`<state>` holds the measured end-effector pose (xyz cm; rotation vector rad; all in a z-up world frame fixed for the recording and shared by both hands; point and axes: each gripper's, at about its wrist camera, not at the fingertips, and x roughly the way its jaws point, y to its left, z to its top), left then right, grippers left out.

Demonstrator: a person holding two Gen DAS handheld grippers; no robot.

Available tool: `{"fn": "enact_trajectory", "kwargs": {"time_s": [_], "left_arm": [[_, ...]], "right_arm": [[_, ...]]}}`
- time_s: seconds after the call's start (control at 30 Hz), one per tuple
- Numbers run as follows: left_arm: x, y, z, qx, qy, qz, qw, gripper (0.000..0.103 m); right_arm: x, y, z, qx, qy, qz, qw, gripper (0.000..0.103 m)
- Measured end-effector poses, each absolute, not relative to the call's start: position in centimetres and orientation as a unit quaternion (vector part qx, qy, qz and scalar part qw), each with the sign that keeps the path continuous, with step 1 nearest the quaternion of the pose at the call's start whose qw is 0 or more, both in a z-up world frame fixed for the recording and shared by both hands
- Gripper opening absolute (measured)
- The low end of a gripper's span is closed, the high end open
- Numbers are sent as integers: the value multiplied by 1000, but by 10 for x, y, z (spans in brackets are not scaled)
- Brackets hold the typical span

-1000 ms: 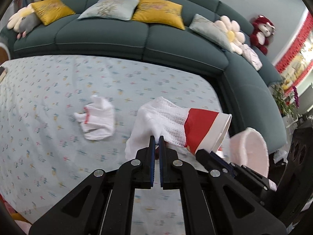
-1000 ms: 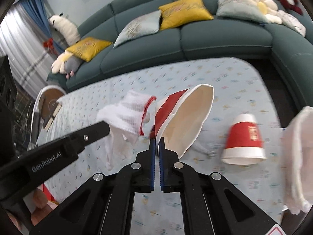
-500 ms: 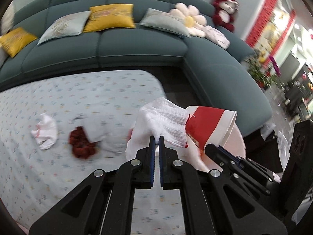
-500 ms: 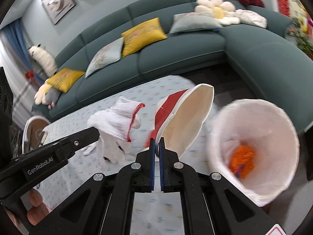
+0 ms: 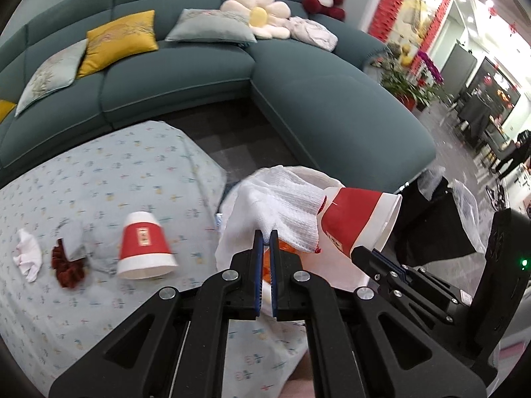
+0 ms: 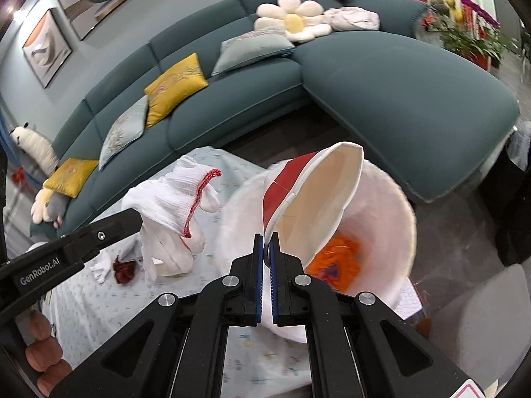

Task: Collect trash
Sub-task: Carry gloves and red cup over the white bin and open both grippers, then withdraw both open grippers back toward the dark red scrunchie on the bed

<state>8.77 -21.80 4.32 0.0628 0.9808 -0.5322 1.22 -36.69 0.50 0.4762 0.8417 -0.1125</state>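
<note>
My left gripper [image 5: 264, 232] is shut on a white knit glove with a red cuff [image 5: 282, 202] and holds it in the air at the table's right end; the glove also shows in the right wrist view [image 6: 172, 199]. My right gripper [image 6: 265, 236] is shut on the rim of a red and white paper cup [image 6: 318, 199], tilted over a white bin [image 6: 398, 232] with orange trash [image 6: 335, 258] inside. The cup also shows in the left wrist view [image 5: 358, 219]. A second red cup [image 5: 144, 245] stands upside down on the table.
The table has a pale blue patterned cloth [image 5: 99, 179]. On it lie a dark red scrunchie [image 5: 68, 267], a grey scrap [image 5: 74, 235] and a small white cloth [image 5: 28, 258]. A teal sofa [image 5: 298, 93] curves behind. Orange pumpkins [image 6: 43, 351] sit lower left.
Both grippers have swung right with the glove and the cup. The bin now sits directly under the cup and the upside-down cup has come into the left view.
</note>
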Motion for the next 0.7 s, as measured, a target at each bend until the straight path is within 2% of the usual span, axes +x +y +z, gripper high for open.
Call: {"fn": "enact_trajectory", "kwargs": {"time_s": [0.33,0.4,0.43,0.47,0.7], "left_arm": [[92,-252,24,41,482,-264,834,6],[92,-253,23,36,485,-257,835,21],[93,-253,23,32,485,-255,836,35],[93,-251,24,27,482,-250,839,41],[92,-241,24,29,478,-237,845,42]], "right_arm": [[5,-391,-10,242,408,-72,877,5],[4,-392,-10,237,406,-78,879,10],[4,-391,-10,233,405,-82,880,14],[5,-391,-10,232,406,-83,880,15],[6,-388,-8,233,403,-84,881,24]]}}
